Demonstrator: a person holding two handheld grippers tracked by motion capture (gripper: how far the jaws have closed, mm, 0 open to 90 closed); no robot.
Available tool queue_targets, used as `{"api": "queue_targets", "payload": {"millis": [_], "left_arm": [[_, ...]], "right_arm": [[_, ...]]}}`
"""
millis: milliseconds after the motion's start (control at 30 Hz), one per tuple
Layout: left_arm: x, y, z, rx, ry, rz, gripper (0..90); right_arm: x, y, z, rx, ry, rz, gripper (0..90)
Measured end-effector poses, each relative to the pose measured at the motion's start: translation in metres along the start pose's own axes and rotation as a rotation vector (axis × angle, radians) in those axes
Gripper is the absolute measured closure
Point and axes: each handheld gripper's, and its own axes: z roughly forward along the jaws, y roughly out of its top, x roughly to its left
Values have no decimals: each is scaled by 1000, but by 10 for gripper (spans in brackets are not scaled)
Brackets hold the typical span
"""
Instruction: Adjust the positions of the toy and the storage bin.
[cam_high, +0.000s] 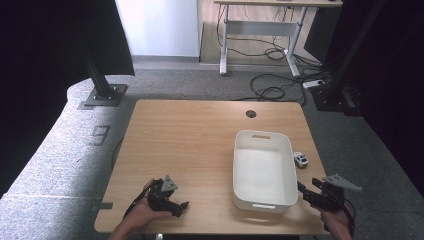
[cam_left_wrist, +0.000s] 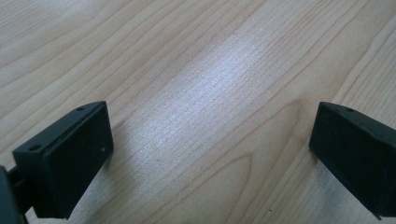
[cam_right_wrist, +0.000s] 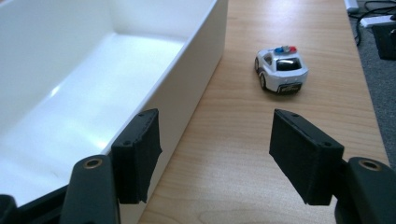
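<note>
The toy police car (cam_right_wrist: 281, 68) sits on the tabletop (cam_high: 185, 145), just right of the white bin (cam_high: 288, 150) and a bit beyond the right tool (cam_right_wrist: 215, 156). That tool's jaws are spread wide with nothing between them. The left tool (cam_high: 181, 206) is at the near left, jaws apart, probably resting on bare wood.
</note>
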Motion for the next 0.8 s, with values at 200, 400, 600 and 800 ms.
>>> {"api": "queue_targets", "payload": {"millis": [200,400,600,800], "left_arm": [[0,0,0,0,-1,1,0],[0,0,0,0,-1,1,0],[0,0,0,0,-1,1,0],[0,0,0,0,-2,3,0]], "right_arm": [[3,2,-4,-25,10,3,343],[4,3,-6,-41,11,4,340],[5,6,-9,-66,20,13,338],[6,7,-12,-79,35,21,324]]}}
